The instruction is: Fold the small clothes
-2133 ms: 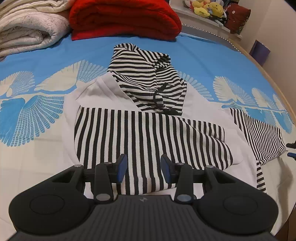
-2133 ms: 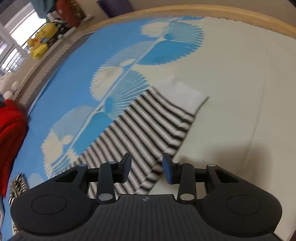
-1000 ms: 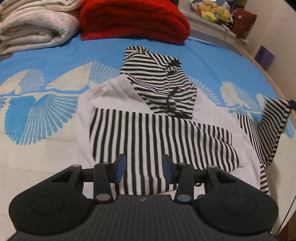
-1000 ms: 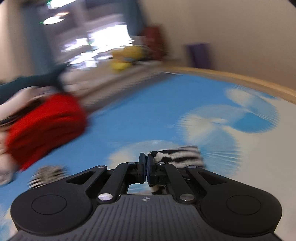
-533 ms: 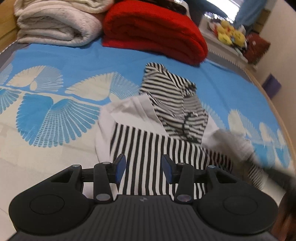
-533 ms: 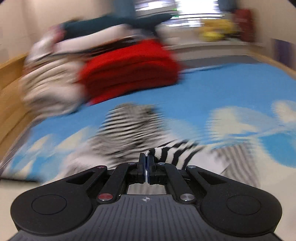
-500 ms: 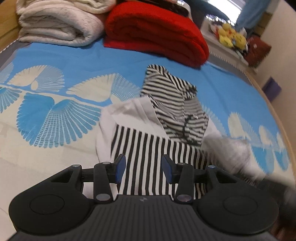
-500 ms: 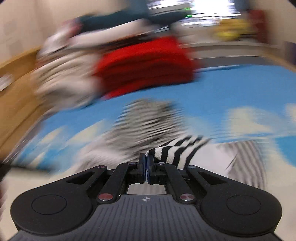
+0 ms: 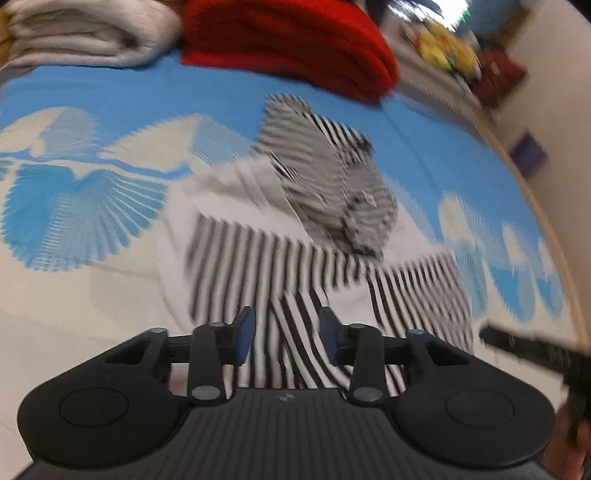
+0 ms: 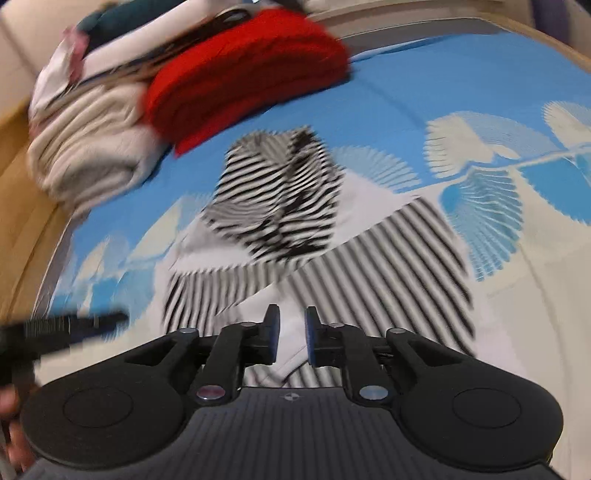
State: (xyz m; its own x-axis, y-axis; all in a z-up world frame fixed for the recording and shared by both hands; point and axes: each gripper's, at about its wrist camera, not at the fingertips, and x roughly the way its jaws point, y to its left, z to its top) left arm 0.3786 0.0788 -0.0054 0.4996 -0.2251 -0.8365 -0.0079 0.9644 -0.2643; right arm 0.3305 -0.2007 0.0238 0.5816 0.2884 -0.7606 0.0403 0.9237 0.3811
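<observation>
Swung across from the bed's edge, the right sleeve [image 10: 406, 266] now lies folded over the striped hoodie [image 9: 258, 266] on the blue patterned bedspread [image 9: 92, 206]. Right gripper [image 10: 291, 334] has just released, jaws parting above the cuff; left gripper [image 9: 284, 334], jaws narrowing but apart, hovers over the hem.

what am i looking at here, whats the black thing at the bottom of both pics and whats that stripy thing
No robot here: a person holds a two-finger gripper in each hand, and each carries a wide-angle camera looking along its fingers. So the black shape at the bottom is the tool itself.

One picture is from the left gripper, the other from the right gripper.

On the bed lies a striped hoodie, its sleeves folded across the body. Behind it sit a red blanket and a pale blanket.

Neither gripper grips anything. The right jaws have just been opening above the sleeve cuff; the left jaws have narrowed but stand apart over the cloth.
</observation>
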